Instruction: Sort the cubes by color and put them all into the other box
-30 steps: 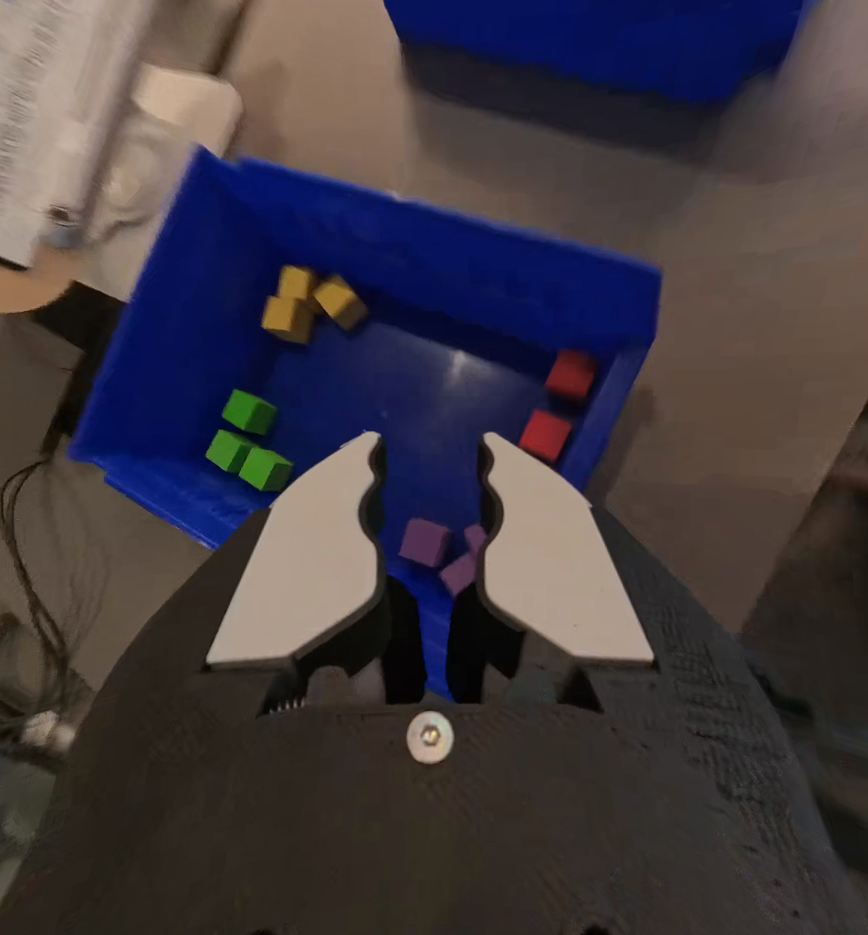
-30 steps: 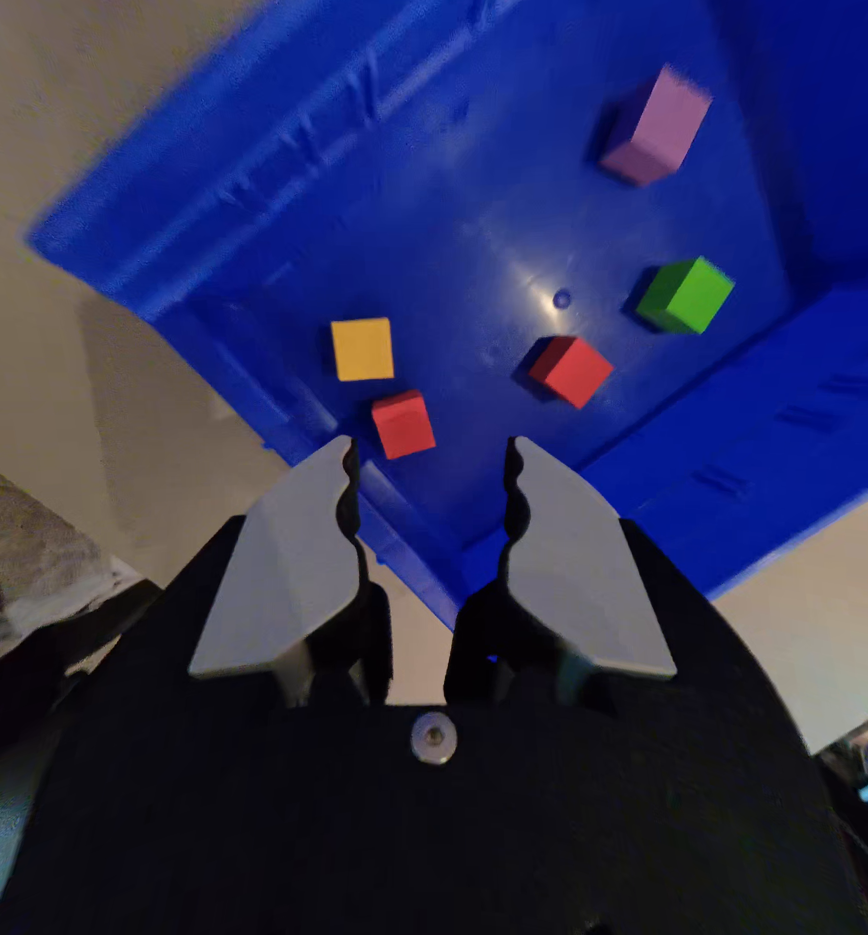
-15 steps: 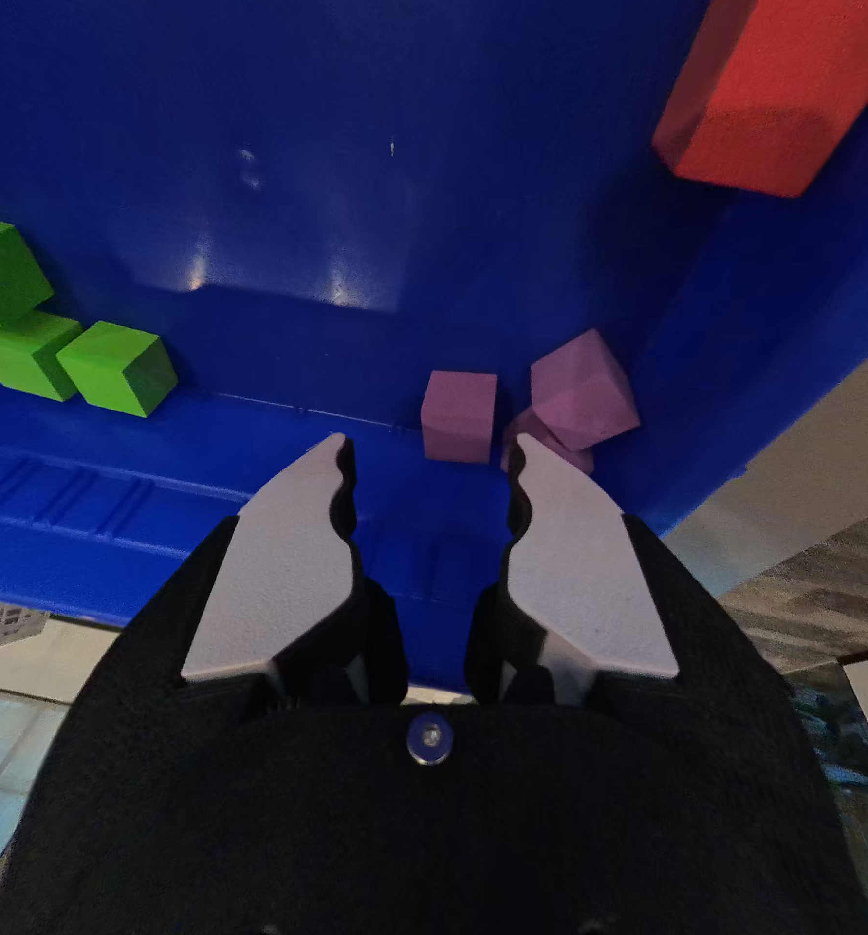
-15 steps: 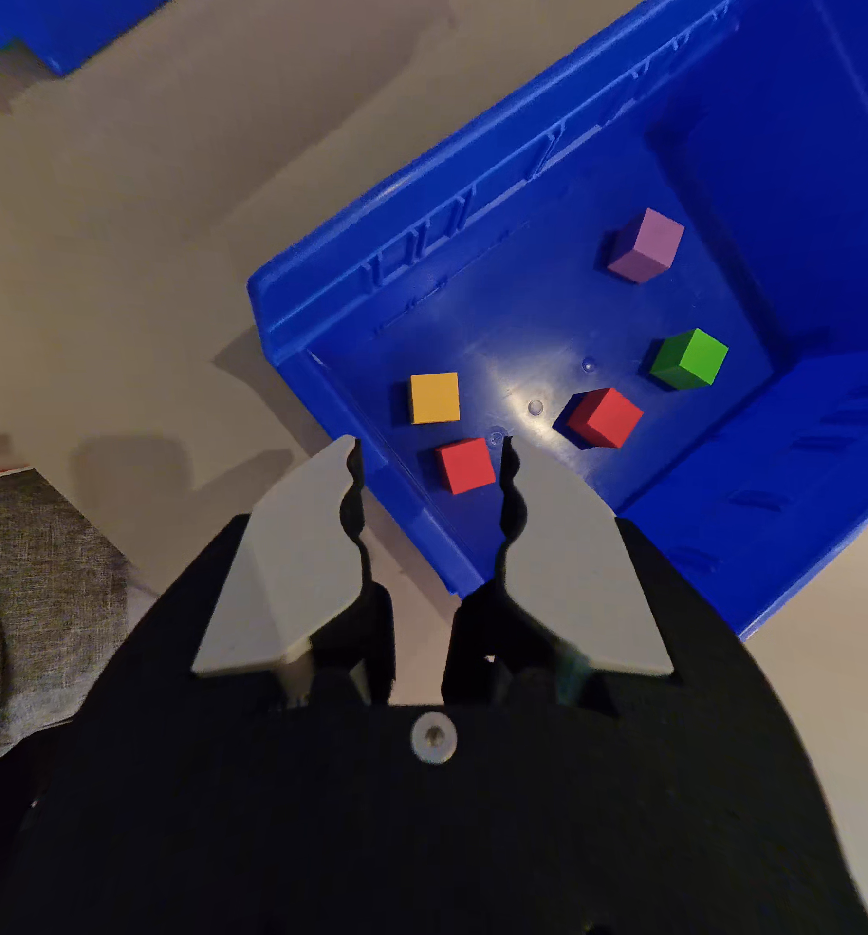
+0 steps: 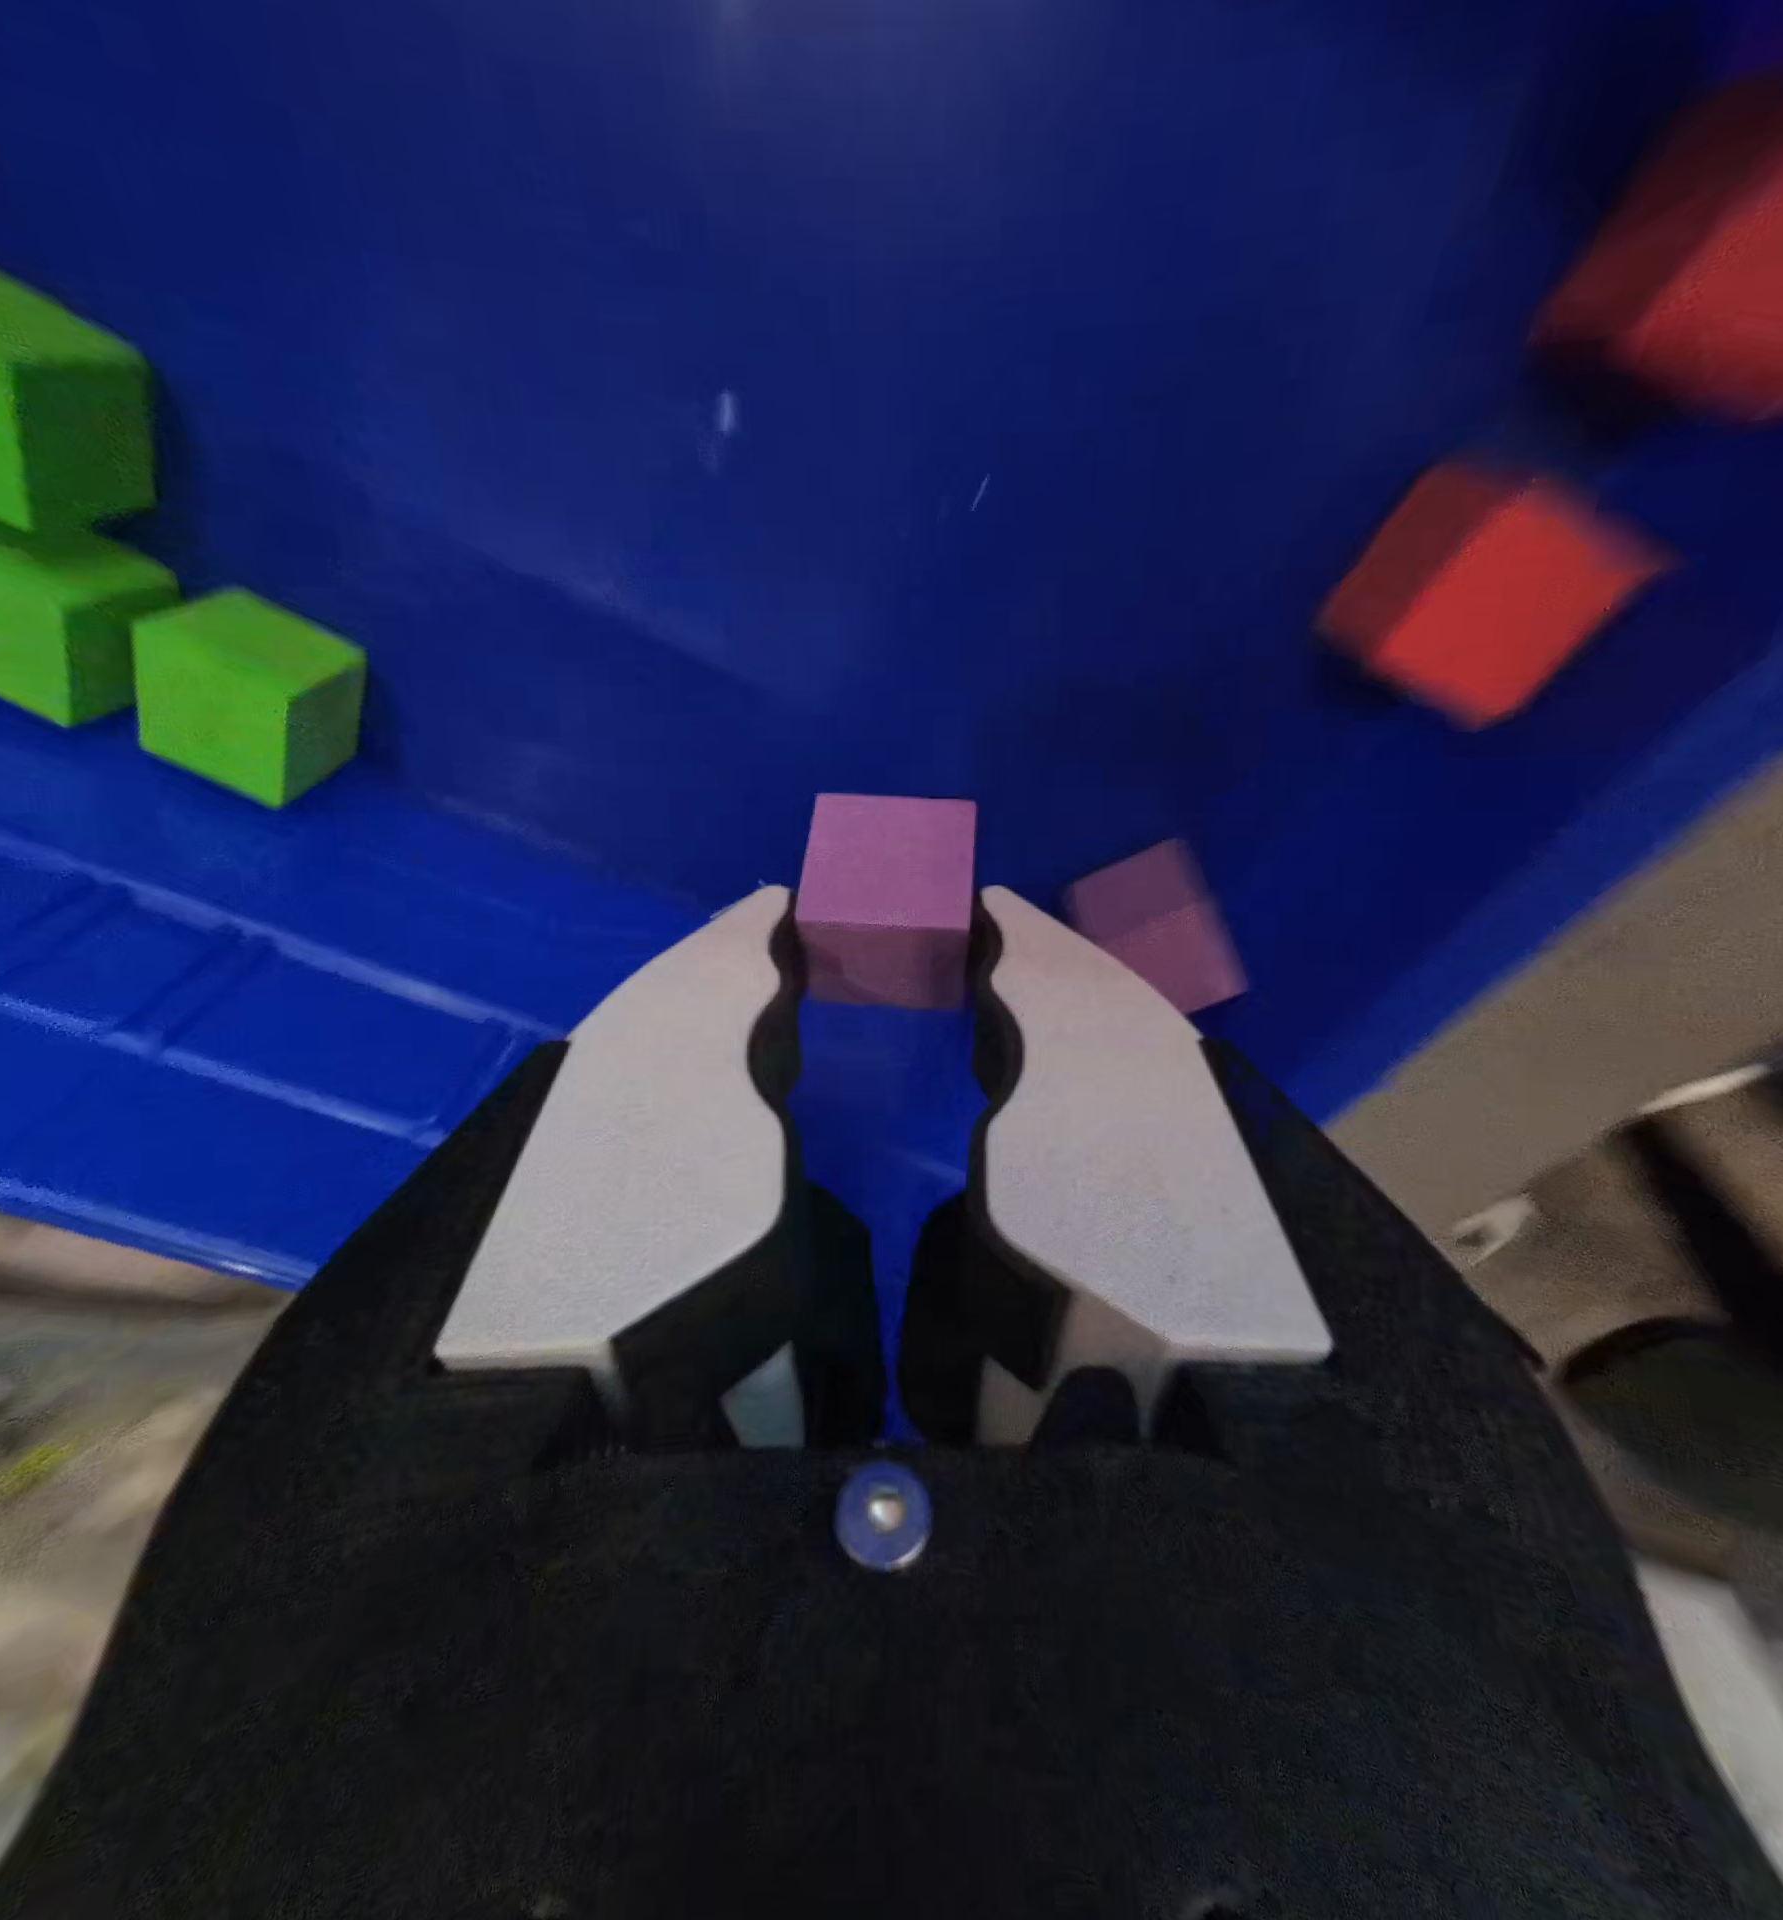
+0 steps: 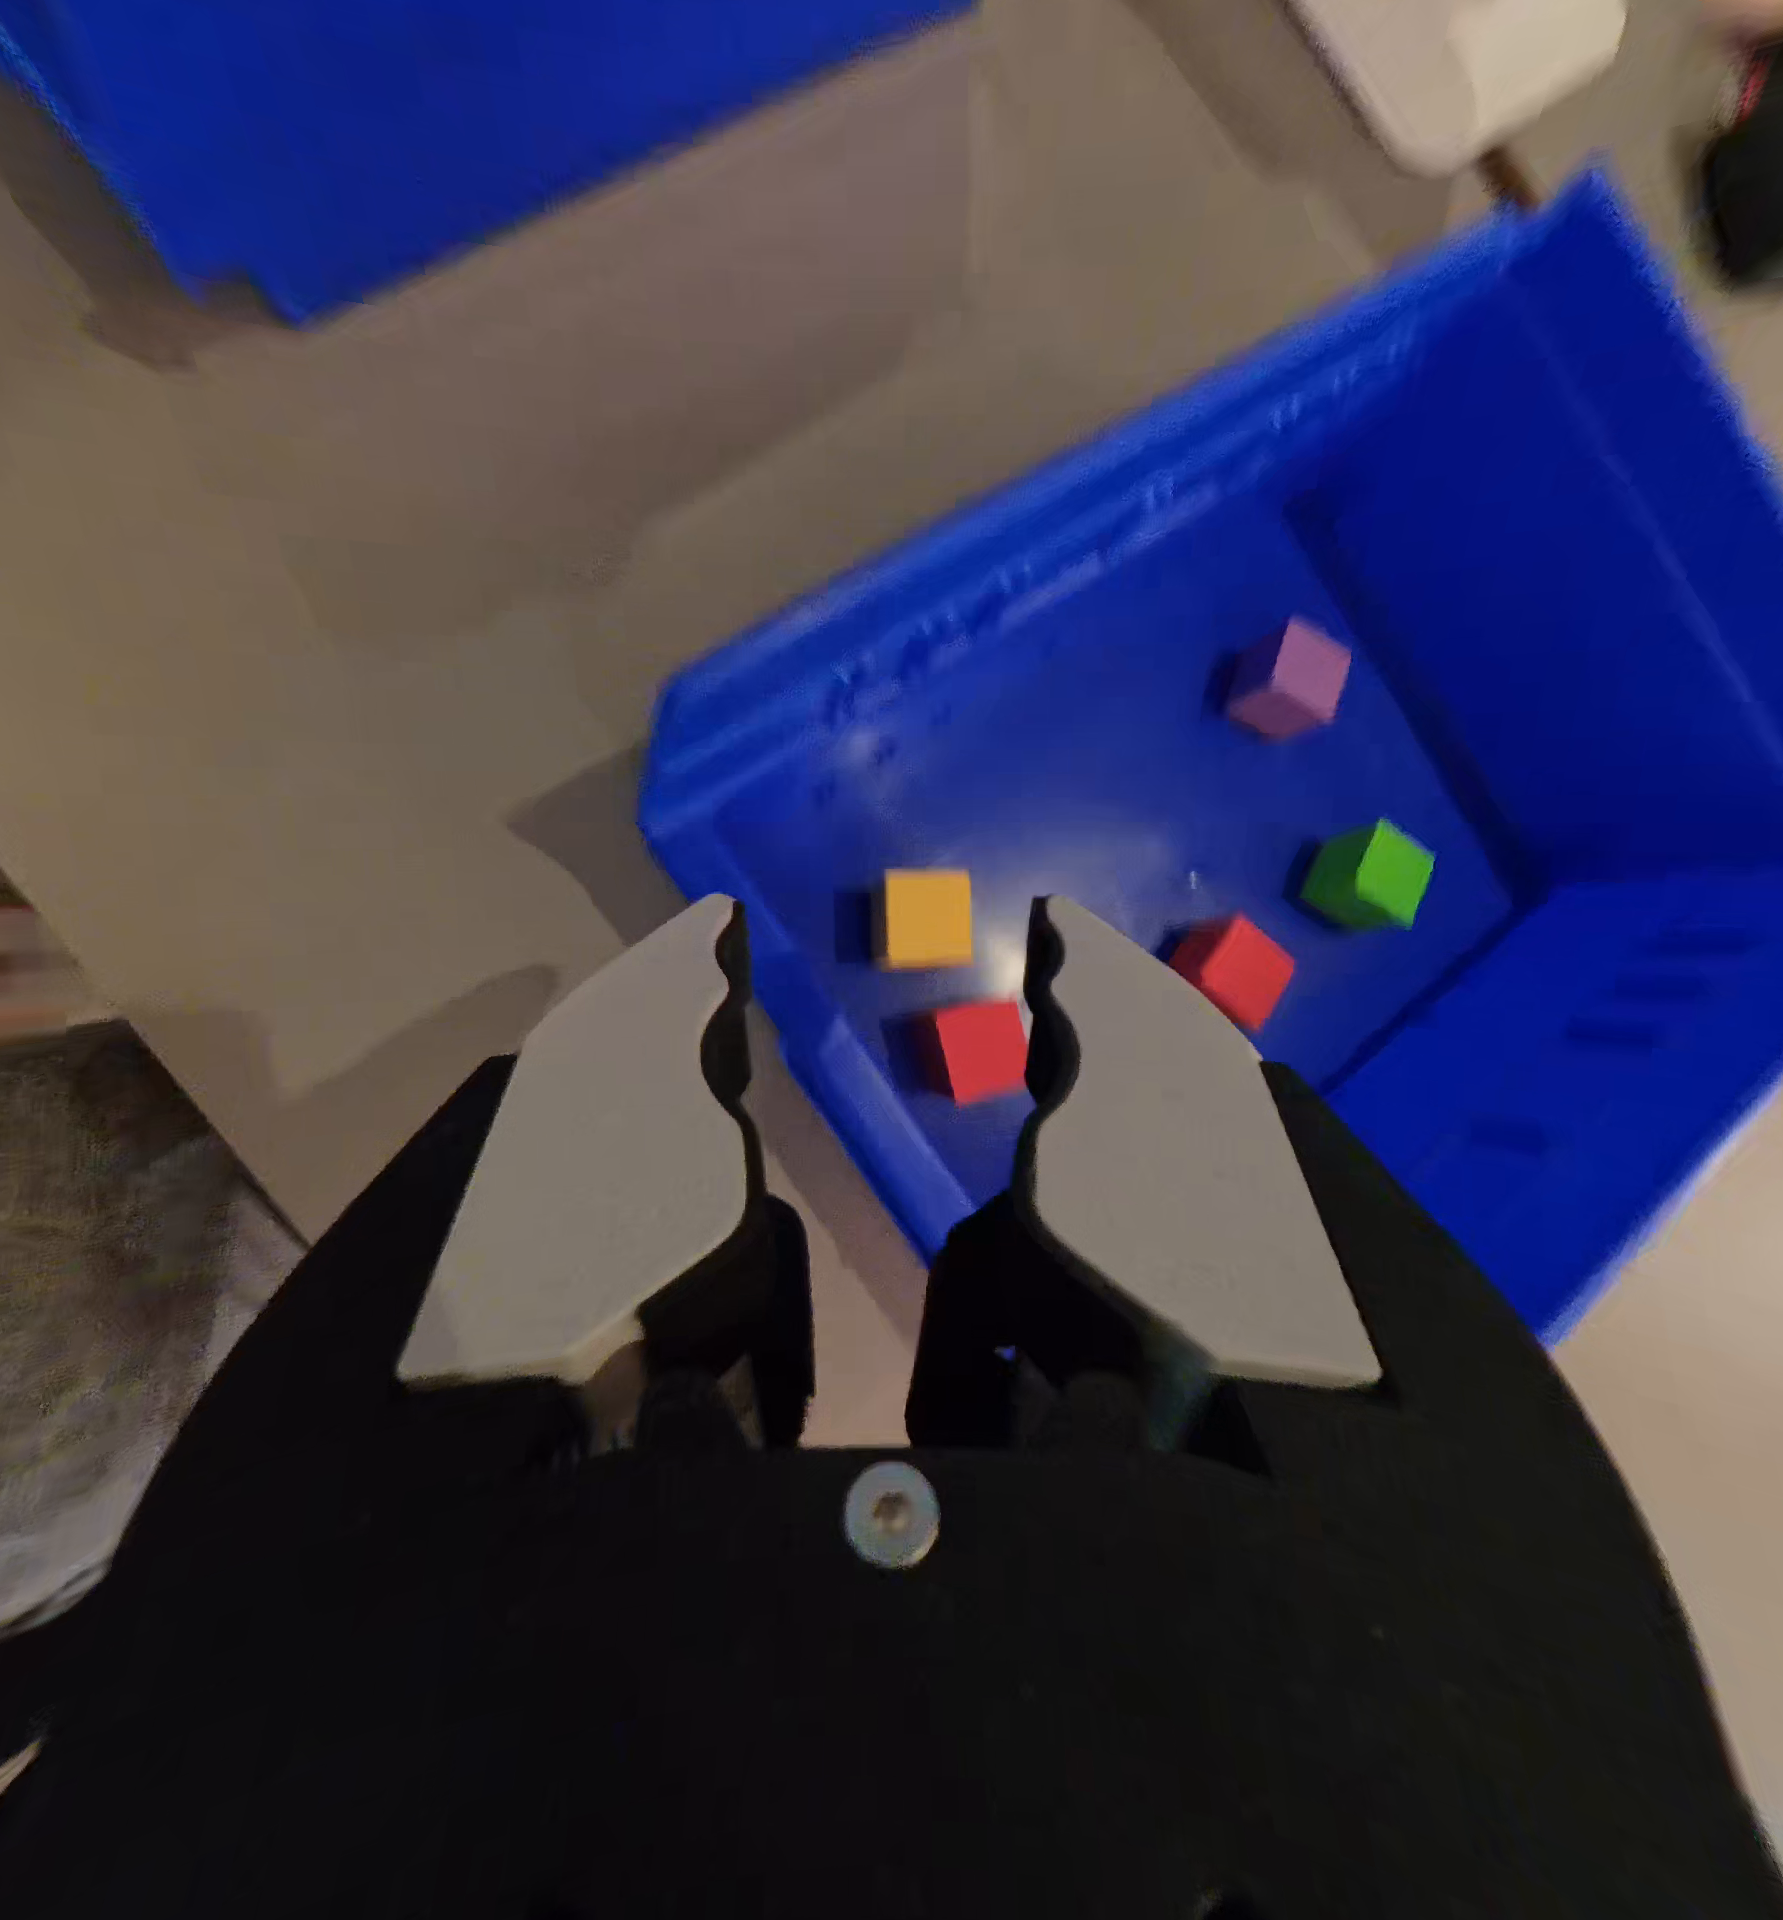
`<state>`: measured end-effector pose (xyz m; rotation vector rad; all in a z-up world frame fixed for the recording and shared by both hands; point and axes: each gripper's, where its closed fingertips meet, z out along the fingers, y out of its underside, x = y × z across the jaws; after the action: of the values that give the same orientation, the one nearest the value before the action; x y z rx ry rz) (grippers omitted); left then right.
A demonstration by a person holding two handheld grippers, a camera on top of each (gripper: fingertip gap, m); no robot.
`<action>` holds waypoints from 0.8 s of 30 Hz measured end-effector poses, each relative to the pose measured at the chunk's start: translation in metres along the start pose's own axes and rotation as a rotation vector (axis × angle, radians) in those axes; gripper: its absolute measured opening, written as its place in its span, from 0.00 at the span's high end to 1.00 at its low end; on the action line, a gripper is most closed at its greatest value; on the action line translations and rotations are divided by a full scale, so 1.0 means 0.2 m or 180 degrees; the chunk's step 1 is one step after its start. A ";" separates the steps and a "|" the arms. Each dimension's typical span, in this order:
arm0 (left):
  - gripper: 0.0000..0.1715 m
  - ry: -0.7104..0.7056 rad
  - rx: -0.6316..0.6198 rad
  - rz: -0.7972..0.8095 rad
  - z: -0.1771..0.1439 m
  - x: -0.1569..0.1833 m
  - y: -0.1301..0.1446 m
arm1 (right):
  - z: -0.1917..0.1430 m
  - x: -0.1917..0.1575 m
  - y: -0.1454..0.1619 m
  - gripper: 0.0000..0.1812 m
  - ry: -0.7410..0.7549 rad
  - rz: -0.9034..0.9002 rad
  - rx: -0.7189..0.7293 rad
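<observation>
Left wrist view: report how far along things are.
Done: green foam cubes and red foam cubes sit grouped by colour in the blue plastic bin. In hand: left gripper clamps a purple foam cube. Left: a second purple cube lies beside it.

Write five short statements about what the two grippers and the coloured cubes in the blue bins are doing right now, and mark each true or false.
1. The left gripper is shut on a purple cube. True.
2. The right gripper holds a red cube. False: its jaws stand open and empty above the blue bin.
3. Three green cubes lie at the left in the left wrist view. True.
4. The bin in the right wrist view holds two yellow cubes. False: only one yellow cube shows there, with two red cubes, one green and one purple.
5. A second purple cube lies just right of the held one. True.
</observation>
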<state>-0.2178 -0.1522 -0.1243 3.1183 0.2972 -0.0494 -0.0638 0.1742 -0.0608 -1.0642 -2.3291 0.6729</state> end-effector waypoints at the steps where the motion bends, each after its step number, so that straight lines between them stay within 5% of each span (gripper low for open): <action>1: 0.82 0.0402 0.0499 -0.0178 -0.07 0.07 -0.09 | -0.01 -0.04 -0.06 0.72 -0.0023 -0.0126 0.0222; 5: 0.83 0.2606 0.2233 -0.0538 -0.52 0.44 -0.35 | -0.01 -0.24 -0.32 0.72 -0.0107 -0.0723 0.0999; 8: 0.83 0.3700 0.2544 -0.0551 -0.68 0.63 -0.40 | 0.04 -0.38 -0.45 0.69 -0.0026 -0.1187 0.1056; 14: 0.82 0.4364 0.2276 -0.0240 -0.71 0.90 -0.43 | -0.06 -0.61 -0.77 0.72 -0.0001 -0.1637 0.1831; 24: 0.82 0.4505 0.2178 0.0117 -0.76 1.03 -0.43 | -0.08 -0.78 -0.82 0.84 -0.0502 -0.1734 0.1861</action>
<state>-0.0272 -0.0268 0.0208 2.9874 0.2022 2.4766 -0.0528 -0.0396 0.0168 -0.1135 -2.1790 1.1319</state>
